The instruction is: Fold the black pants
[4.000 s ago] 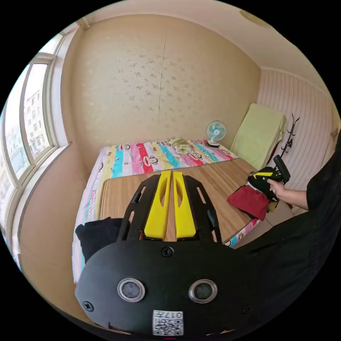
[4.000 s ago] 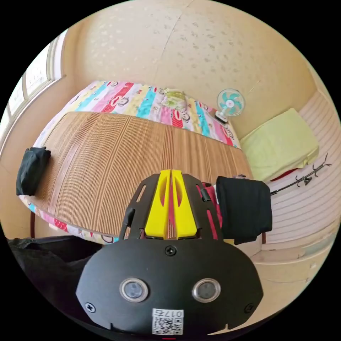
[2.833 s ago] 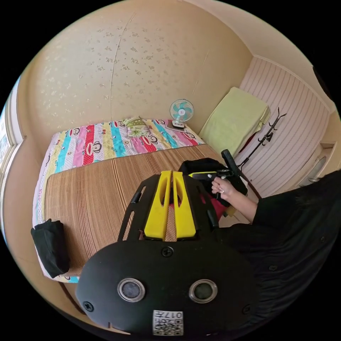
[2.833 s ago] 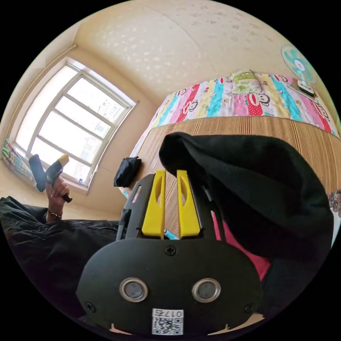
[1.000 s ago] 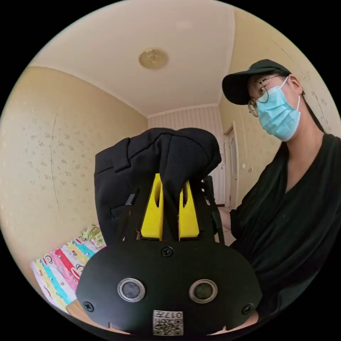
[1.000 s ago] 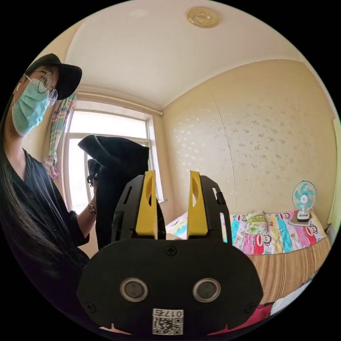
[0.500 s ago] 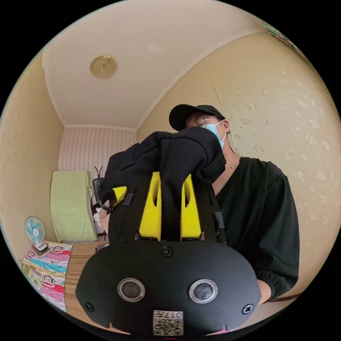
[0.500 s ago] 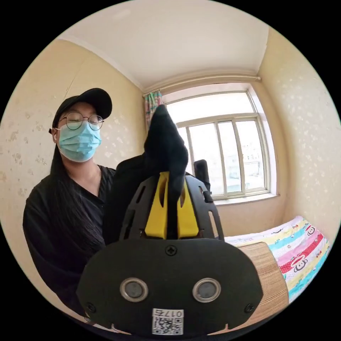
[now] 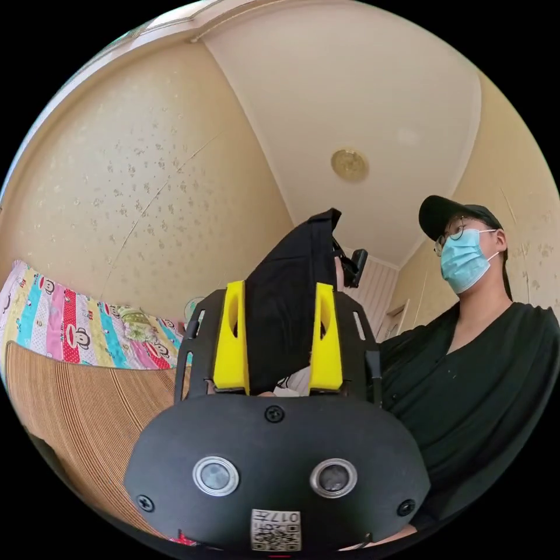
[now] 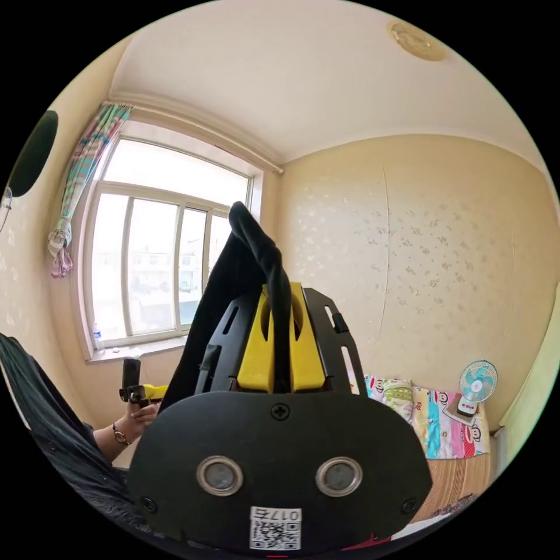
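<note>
Black pants (image 9: 291, 303) hang aloft, unfolded, pinched in the right gripper (image 10: 280, 356)'s fingers, between the left gripper (image 9: 279, 344)'s wide-spread fingers; folding not yet begun.

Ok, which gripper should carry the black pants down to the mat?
Probably the right gripper: its jaws are clamped on the black pants. The left gripper has its jaws apart, the cloth loose between them.
</note>
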The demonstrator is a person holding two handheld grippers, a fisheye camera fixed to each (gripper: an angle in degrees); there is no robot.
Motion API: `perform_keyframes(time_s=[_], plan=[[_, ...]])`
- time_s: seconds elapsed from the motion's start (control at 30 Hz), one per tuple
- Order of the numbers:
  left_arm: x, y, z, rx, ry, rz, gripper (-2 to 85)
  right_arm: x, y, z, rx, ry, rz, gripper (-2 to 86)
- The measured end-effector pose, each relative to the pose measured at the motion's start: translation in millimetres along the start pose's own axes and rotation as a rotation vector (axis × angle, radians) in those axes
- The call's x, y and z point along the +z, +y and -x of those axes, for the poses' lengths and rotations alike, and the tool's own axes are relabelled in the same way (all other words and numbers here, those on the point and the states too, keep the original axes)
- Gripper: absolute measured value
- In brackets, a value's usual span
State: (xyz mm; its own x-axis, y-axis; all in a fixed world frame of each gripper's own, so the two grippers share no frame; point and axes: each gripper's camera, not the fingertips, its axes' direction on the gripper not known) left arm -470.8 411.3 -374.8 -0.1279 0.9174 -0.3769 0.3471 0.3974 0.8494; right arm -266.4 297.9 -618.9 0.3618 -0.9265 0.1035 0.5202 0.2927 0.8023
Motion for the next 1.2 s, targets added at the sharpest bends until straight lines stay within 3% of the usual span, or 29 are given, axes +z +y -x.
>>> perform_keyframes(time_s=[0.17,0.4,0.5,0.63,0.77,0.9,1.07,1.13,1.2], plan=[[35.9,18.6,-24.1,0.032,-0.090,0.106,23.5,-9.4,-29.8,8.3,-0.022,0.038,-0.078,4.2],[112.9,-10.8,-115.6,0.497,-0.392,0.199,24.0,-35.8,-90.5,16.6,-0.036,0.056,-0.163,4.3],[130.9,-31.0,-149.7,0.593,-0.449,0.089,17.1,-44.6,-109.9,15.3,-0.038,0.100,-0.169,4.2],[89.1,-64.7,-186.3,0.556,-0.512,-0.350,4.7,-61.8,-114.0,-1.0,-0.067,0.263,-0.218,3.9],[64.5,-134.5,-174.5,0.439,-0.406,-0.431,3.3,-64.3,-110.2,-36.5,-0.060,0.228,-0.186,3.6],[101.8,-223.7,-112.9,0.325,-0.528,-0.320,3.7,5.7,-99.9,-101.6,-0.012,0.231,-0.056,3.5],[214.1,-310.6,78.2,0.118,-0.766,-0.028,7.4,237.5,-63.1,-237.8,-0.022,0.472,0.320,5.9],[241.8,-313.6,192.6,-0.139,-0.965,0.167,6.4,341.8,12.5,-331.1,0.187,0.426,0.636,7.0],[237.8,-288.9,250.9,-0.257,-1.025,0.273,6.1,368.7,84.9,-373.1,0.345,0.411,0.753,6.3]])
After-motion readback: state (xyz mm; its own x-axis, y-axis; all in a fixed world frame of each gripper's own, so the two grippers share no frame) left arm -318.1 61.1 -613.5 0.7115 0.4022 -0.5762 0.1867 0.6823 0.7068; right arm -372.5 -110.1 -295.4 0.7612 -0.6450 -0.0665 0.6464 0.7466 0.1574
